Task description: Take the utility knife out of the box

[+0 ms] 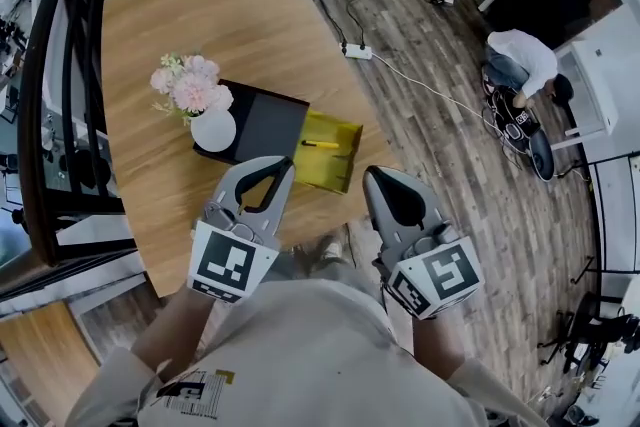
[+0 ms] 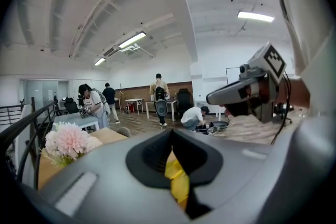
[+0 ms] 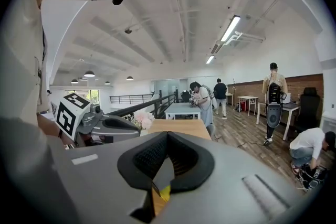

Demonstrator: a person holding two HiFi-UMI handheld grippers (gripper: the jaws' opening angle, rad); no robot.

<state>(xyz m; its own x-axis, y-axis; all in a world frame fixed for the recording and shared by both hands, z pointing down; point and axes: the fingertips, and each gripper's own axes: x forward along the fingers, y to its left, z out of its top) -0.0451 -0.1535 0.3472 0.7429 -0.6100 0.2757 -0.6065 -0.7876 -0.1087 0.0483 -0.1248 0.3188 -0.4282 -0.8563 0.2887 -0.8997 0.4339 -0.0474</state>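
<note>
Standing at the table's (image 1: 230,25) near edge, the person holds both forearms forward, left gripper (image 1: 283,166) and right gripper (image 1: 378,178) side by side, jaws closed and empty. Just beyond their tips, the yellow utility knife (image 1: 320,144) lies in the box's (image 1: 270,123) pulled-out drawer (image 1: 340,171).

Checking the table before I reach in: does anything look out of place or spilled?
Nothing spilled or damaged. The vase of flowers sits at a corner of the black box, whose yellow drawer stands open with the utility knife inside.
</note>
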